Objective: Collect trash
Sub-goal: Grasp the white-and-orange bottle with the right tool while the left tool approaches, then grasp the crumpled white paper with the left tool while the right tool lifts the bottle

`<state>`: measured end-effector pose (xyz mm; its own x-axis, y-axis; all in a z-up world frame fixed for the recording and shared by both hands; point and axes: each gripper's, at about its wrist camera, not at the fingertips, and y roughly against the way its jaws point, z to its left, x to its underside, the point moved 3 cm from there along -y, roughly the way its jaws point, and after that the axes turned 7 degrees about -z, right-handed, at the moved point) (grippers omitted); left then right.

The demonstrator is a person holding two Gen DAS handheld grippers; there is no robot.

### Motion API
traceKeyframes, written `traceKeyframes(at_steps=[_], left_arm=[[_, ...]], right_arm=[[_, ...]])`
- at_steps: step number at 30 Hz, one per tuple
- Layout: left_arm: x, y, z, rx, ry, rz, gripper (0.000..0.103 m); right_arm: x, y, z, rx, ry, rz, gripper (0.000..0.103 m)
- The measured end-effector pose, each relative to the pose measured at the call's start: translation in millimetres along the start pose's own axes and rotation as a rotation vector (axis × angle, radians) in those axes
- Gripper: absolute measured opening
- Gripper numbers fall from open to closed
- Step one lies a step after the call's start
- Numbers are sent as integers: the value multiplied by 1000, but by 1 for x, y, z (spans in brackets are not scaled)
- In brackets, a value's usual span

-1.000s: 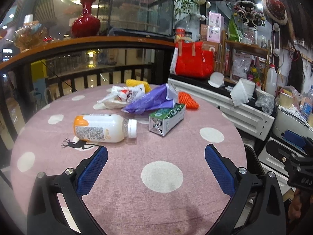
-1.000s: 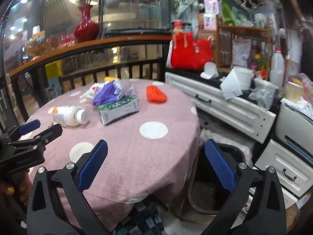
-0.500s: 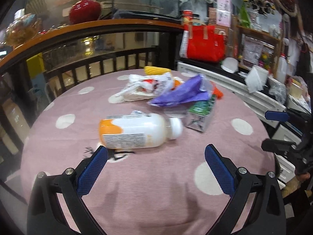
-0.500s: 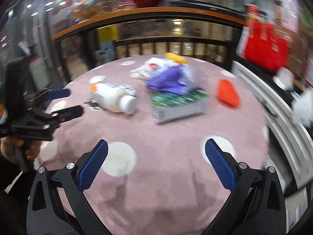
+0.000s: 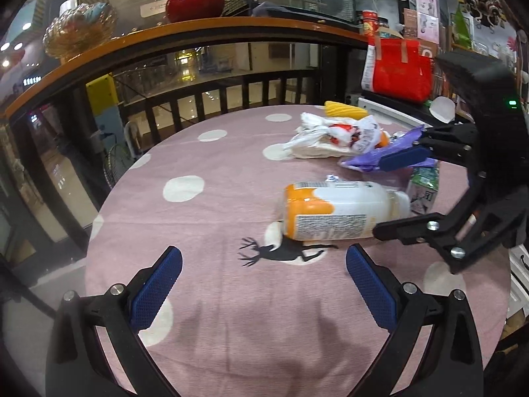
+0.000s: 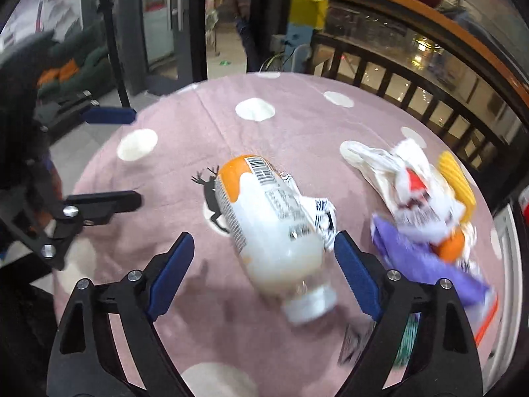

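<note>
Fingers of the left gripper [image 5: 264, 279], black with blue ribbed pads, stand wide over the pink spotted tablecloth [image 5: 205, 152] with nothing between them. Beyond them a plastic bottle [image 5: 340, 210] lies on its side, long axis left to right, orange base to the left and white cap to the right, just beside a green carton [image 5: 425, 188] that is half hidden. The right gripper [image 5: 393, 195] reaches in from the right, one finger above the bottle and one on its near side. Farther off lie a crumpled white bag [image 5: 330, 135], a purple wrapper [image 5: 373, 158] and a yellow ribbed piece [image 5: 344, 110].

From the right wrist, the right gripper [image 6: 263, 266] straddles the bottle [image 6: 267, 221], its jaws just narrowed from full spread, yet the pads are apart from it. The cap points near, the base far. Motion blur smears the purple wrapper [image 6: 420, 261] and white bag [image 6: 396, 178]. The left gripper [image 6: 114, 157] shows at the left edge.
</note>
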<state>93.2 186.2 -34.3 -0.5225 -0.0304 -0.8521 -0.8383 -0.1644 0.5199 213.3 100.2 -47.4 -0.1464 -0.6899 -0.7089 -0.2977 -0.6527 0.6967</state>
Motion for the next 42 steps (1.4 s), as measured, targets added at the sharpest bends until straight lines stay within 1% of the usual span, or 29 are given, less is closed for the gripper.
traceKeyframes(at_steps=[1,2,3,5,7,9,12,14,15,16,17,18,21,24,25,28,31,33,35,37,39,42], left_arm=[[2,-1,5,-4,7,5,97],[3,-2,10,-7,17,10,97],[4,-4,15,-8,26,15,97],[8,-8,22,-6,43,31,97],[12,-12,27,-6,53,43,97],[14,-15,31,-3,64,56,97],[16,-19,33,2,72,64,97],[16,-24,33,7,67,75,97],[15,-27,31,11,65,82,97],[15,-28,30,13,65,87,97],[14,-30,29,16,68,92,97],[12,-31,28,23,72,97,97],[10,-34,25,40,69,113,97],[5,-41,18,81,62,135,97],[3,-43,15,98,58,138,97],[-9,-54,-3,167,26,151,97],[-20,-70,-23,227,-22,163,97],[-24,-83,-34,237,-63,172,97],[-28,-98,-46,234,-109,190,93],[-30,-110,-58,248,-149,206,90],[-31,-118,-70,257,-196,216,85],[-30,-129,-84,243,-281,222,78]], right_arm=[[-3,-8,0,-13,18,28,79],[-7,-20,3,-32,55,69,78],[-9,-29,4,-33,79,90,78],[-10,-43,9,-12,151,140,77],[-12,-57,11,-2,194,170,74],[-13,-65,10,-2,200,181,70],[-11,-65,9,0,194,169,69],[-7,-65,11,26,220,175,64],[-8,-67,12,29,218,173,62],[-8,-65,13,13,196,169,62],[-7,-60,13,-12,163,156,62],[-7,-55,16,-18,148,135,62],[-6,-35,10,-5,83,65,62],[-1,-4,-5,-22,-43,-15,62],[3,11,-12,-14,-83,-49,62],[17,45,-26,36,-156,-112,62],[33,76,-39,90,-236,-147,62],[46,95,-44,116,-283,-174,62],[59,109,-46,139,-311,-185,62],[72,119,-45,154,-334,-189,62],[80,120,-44,161,-348,-189,62],[95,130,-40,177,-374,-192,62]])
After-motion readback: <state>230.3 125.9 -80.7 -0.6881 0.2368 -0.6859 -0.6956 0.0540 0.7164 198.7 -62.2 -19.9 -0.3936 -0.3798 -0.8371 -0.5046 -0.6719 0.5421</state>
